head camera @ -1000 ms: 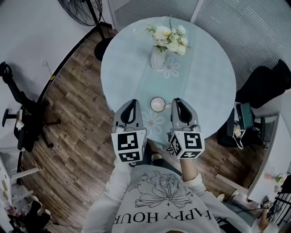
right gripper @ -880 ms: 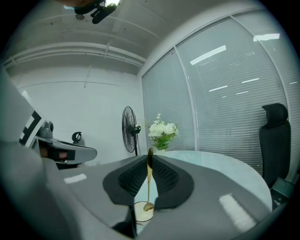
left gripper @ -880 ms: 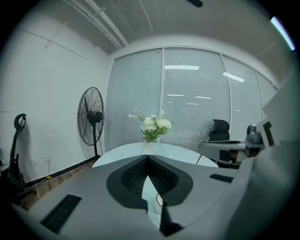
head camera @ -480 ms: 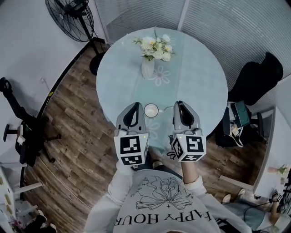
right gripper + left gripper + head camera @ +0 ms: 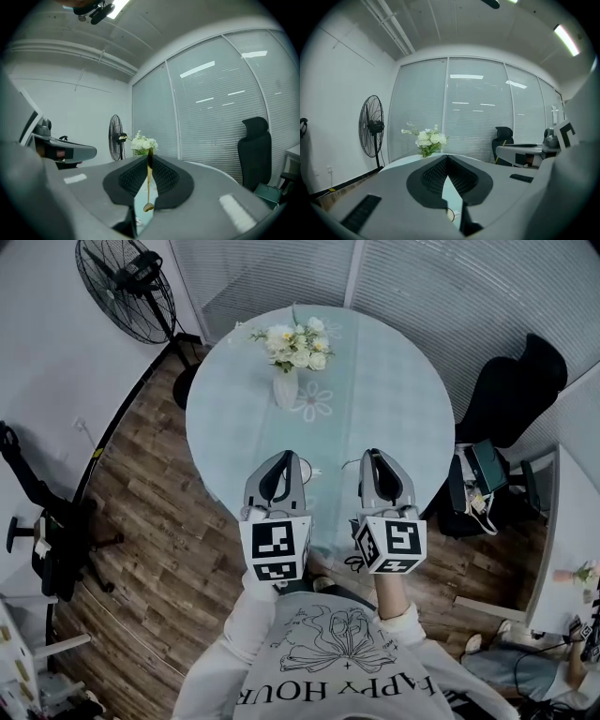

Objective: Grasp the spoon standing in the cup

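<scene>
within right claw (image 5: 149, 159), spoon (image 5: 148, 187) pinched between jaws

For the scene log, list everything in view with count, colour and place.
table: one, pale blue-green, centre
vase of flowers: one, white, table's far side
cup: one, white, on table below left tool
spoon: one, gold, between right tool's jaws
fan: one, black, floor far left
office chair: one, black, right of table
left tool: one, grey, shut, empty
right tool: one, grey, shut on spoon
shirt: one, light, printed, bottom
</scene>
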`<state>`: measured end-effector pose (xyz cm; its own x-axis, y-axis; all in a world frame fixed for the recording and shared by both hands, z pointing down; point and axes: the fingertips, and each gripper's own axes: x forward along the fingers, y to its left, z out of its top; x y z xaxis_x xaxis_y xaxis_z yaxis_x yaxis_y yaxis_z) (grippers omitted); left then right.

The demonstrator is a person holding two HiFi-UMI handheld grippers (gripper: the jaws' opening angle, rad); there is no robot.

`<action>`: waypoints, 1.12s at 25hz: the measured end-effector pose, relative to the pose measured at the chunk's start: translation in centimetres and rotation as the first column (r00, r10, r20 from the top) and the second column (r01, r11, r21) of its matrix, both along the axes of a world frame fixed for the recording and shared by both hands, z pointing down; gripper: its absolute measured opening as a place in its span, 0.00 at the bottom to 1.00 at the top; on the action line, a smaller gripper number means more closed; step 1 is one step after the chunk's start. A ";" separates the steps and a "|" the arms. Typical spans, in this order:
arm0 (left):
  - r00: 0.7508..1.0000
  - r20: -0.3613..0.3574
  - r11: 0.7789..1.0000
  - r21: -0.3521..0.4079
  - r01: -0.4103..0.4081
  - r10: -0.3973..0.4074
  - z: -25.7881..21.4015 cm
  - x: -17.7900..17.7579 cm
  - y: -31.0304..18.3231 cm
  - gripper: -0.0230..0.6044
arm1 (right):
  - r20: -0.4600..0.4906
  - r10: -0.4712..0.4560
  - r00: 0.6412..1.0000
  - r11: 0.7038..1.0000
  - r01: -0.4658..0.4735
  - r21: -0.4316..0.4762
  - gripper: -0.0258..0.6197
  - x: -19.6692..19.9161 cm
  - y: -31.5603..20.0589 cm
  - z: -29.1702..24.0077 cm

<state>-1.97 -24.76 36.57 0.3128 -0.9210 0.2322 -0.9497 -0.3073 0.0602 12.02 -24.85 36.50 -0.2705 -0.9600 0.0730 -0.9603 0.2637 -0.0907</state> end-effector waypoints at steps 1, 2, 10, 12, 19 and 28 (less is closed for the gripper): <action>1.000 -0.001 1.000 0.004 -0.005 0.005 -0.2 0.3 -0.1 0.05 | -0.001 0.004 1.000 1.000 -0.004 0.002 0.10 0.3 0.0 -0.1; 1.000 -0.001 1.000 0.008 -0.009 0.009 -0.3 0.6 -0.1 0.05 | -0.003 0.007 1.000 1.000 -0.007 0.005 0.10 0.6 0.0 -0.3; 0.999 0.000 0.999 0.028 -0.038 0.038 -1.5 2.6 -0.3 0.05 | -0.008 0.037 0.999 0.999 -0.037 0.019 0.10 2.8 -0.2 -1.4; 0.999 0.003 0.999 0.032 -0.044 0.044 -1.6 3.0 -0.5 0.05 | -0.009 0.042 0.999 0.999 -0.042 0.023 0.10 3.1 -0.5 -1.6; 0.999 0.007 0.998 0.035 -0.053 0.053 -1.7 3.5 -1.1 0.05 | -0.005 0.049 0.999 0.998 -0.049 0.028 0.10 3.9 -0.9 -1.9; 0.998 0.008 0.998 0.035 -0.055 0.055 -1.8 3.9 -1.6 0.05 | -0.012 0.044 0.999 0.999 -0.043 0.022 0.09 4.2 -1.2 -1.8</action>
<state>1.95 -26.32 34.75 0.3613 -0.9101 0.2027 -0.9318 -0.3606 0.0416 16.20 -26.09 34.71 -0.2276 -0.9722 0.0549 -0.9720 0.2235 -0.0730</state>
